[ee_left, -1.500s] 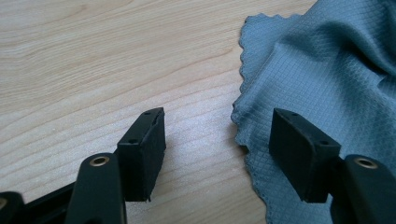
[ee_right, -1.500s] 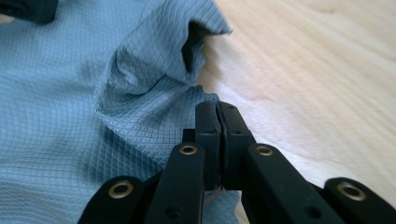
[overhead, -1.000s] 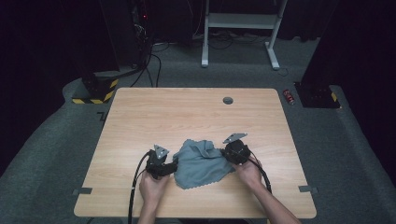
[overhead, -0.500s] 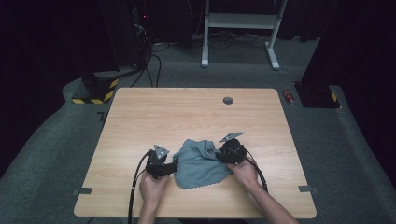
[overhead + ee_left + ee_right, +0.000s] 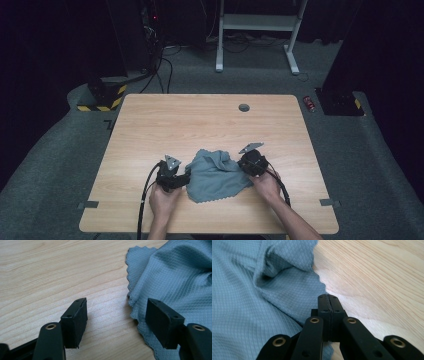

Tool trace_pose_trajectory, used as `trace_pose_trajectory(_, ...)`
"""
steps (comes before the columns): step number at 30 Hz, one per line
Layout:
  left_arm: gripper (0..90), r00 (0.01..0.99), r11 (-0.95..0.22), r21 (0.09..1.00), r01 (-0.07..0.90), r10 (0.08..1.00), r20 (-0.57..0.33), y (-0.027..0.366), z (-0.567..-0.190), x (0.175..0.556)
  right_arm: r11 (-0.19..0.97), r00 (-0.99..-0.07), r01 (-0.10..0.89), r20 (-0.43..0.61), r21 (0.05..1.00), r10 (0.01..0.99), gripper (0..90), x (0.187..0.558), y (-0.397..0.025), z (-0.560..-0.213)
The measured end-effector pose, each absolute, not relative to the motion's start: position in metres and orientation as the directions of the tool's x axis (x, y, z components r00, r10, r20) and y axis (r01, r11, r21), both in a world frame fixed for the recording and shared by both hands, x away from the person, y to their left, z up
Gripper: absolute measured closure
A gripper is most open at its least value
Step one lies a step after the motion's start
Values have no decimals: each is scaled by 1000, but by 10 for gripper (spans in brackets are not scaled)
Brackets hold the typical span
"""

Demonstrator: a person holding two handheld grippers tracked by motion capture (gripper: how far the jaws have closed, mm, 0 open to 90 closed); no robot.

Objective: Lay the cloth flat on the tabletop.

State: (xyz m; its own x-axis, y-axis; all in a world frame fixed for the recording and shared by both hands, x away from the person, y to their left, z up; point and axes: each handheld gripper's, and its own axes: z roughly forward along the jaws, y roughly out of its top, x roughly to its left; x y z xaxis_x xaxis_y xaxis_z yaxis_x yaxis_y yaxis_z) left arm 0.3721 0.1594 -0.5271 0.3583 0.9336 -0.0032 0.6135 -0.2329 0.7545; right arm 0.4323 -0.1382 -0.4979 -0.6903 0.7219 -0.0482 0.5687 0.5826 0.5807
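Black jaws of the right gripper (image 5: 329, 300) are pressed together at the scalloped edge of one crumpled grey-blue checked cloth (image 5: 216, 172); whether they pinch it, I cannot tell. Since a second ago it has edged inward. Left gripper (image 5: 120, 322) gapes wide, holding nothing, straddling the cloth's edge on the single pale wooden table (image 5: 200, 125).

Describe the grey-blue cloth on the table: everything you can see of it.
The cloth is grey-blue, thin, woven in a fine grid, with a scalloped edge. It lies crumpled near the table's front edge, with folds raised along its far side. The right tongs are shut at its edge, seemingly pinching the hem, though the grip itself is hidden. The left tongs stand open at its opposite edge, one jaw over the cloth, one over bare wood.
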Motion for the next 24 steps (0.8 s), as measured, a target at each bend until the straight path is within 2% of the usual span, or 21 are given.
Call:
trace_pose_trajectory(2, 346, 358, -233, 755, 614, 934, -3, 159, -527, 372, 576, -685, 572, -47, 585, 727, 884, 430, -139, -496)
trace_pose_trajectory(5, 346, 357, -231, 755, 614, 934, -4, 159, -527, 372, 564, -690, 558, -38, 608, 723, 758, 429, -137, -492)
trace_pose_trajectory(7, 346, 358, -233, 754, 614, 934, -3, 159, -527, 372, 560, -699, 556, -19, 615, 715, 706, 430, -132, -492)
trace_pose_trajectory(11, 346, 358, -234, 754, 614, 934, -3, 159, -527, 372, 568, -709, 561, -6, 602, 705, 672, 434, -120, -498)
trace_pose_trajectory(14, 346, 359, -233, 754, 614, 934, -3, 159, -527, 372, 586, -718, 559, -10, 587, 696, 720, 437, -116, -504)
trace_pose_trajectory(18, 346, 359, -234, 754, 614, 933, -3, 159, -527, 372, 606, -719, 553, -39, 573, 694, 897, 437, -119, -503)
trace_pose_trajectory(21, 346, 359, -233, 754, 614, 934, -3, 159, -527, 372, 608, -705, 551, -70, 572, 705, 899, 437, -127, -502)
trace_pose_trajectory(24, 345, 359, -233, 754, 614, 934, -3, 159, -527, 372, 573, -678, 573, -55, 586, 733, 898, 440, -137, -498)
